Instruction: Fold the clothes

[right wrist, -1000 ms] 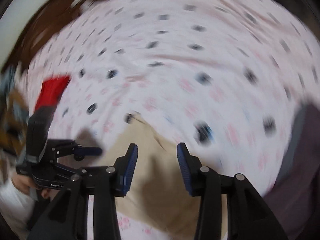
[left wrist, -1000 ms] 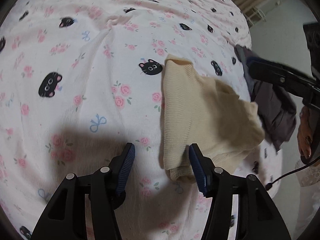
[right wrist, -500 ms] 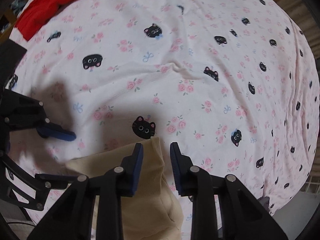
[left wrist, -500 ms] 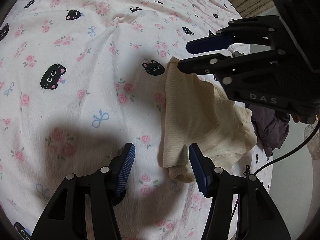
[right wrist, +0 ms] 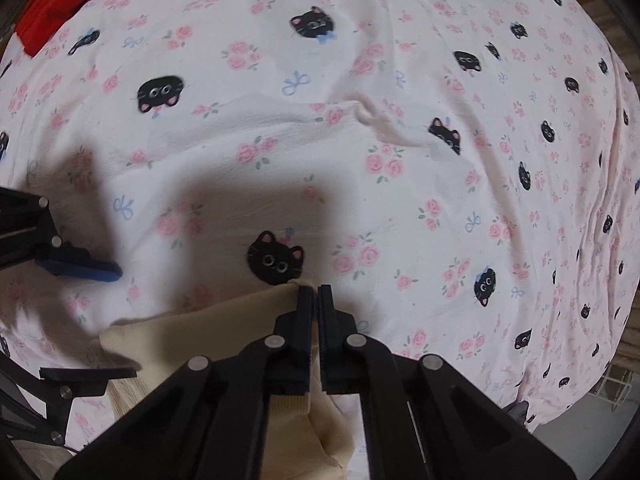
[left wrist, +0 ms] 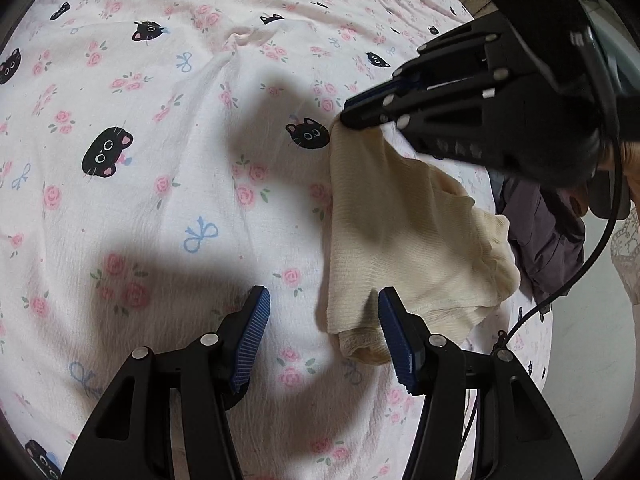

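No legible text, label or number on any surface in view.

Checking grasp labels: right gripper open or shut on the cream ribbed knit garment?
Shut: the right gripper has its jaws nearly together, pinching the cream ribbed knit garment's far corner.

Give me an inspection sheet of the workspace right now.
Surface: pink bedsheet with black cat faces and roses, wrinkled.
Job's things: cream ribbed knit garment, loosely bunched near the bed edge.
Clutter: dark grey garment beside it; red cloth at the far corner.
Grippers: left hand-held gripper open, above the cream garment's near end; right hand-held gripper shut on its far corner.
Cables: black cable hanging by the bed edge.
Surroundings: pale floor.
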Tool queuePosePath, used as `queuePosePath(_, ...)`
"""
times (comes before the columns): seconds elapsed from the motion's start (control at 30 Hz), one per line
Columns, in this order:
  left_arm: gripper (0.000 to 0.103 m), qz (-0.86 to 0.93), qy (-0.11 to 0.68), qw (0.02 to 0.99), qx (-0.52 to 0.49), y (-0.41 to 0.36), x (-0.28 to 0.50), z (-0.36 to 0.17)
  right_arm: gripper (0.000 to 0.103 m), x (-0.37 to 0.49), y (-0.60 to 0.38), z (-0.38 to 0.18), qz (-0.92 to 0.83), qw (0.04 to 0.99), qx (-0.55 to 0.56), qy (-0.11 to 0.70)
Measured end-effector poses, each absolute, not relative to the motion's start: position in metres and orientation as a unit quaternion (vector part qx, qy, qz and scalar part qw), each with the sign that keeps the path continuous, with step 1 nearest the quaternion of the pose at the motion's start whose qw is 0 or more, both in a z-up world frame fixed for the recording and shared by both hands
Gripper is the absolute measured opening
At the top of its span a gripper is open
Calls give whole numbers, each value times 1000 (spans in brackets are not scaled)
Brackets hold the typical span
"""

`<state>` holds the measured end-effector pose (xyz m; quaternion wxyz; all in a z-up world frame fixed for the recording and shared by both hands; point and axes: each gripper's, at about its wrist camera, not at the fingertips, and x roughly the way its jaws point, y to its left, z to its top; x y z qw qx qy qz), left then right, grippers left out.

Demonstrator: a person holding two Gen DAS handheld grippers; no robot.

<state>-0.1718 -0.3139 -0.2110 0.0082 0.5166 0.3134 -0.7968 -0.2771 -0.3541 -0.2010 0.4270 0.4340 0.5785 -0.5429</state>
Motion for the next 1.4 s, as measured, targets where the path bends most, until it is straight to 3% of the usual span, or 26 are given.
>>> queuePosePath(0.33,52,-800,299,14,520,-298,-184,-214,0,-344,-335,-174,-597,427,551,397)
queuePosePath(0.5,52,-797,315,9,515,-316,-171,-213,3,-353,-324,-161,-613,445,558,339)
queuePosePath(0.67,52,-801,329,6,500,-330,-162,-205,23,-345,-302,-141,-644,459,544,281)
queuePosePath(0.83,52,-823,286,28,489,-331,-158,-191,28,-341,-235,-113,-689,463,533,166)
queuePosePath(0.97,52,-826,274,41,491,-334,-156,-191,46,-331,-170,-105,-722,447,519,98)
queuePosePath(1.17,53,-824,266,47,498,-334,-155,-194,62,-316,-83,-119,-756,391,525,15)
queuePosePath(1.4,53,-823,262,49,502,-331,-157,-197,62,-302,6,-166,-748,317,566,-136)
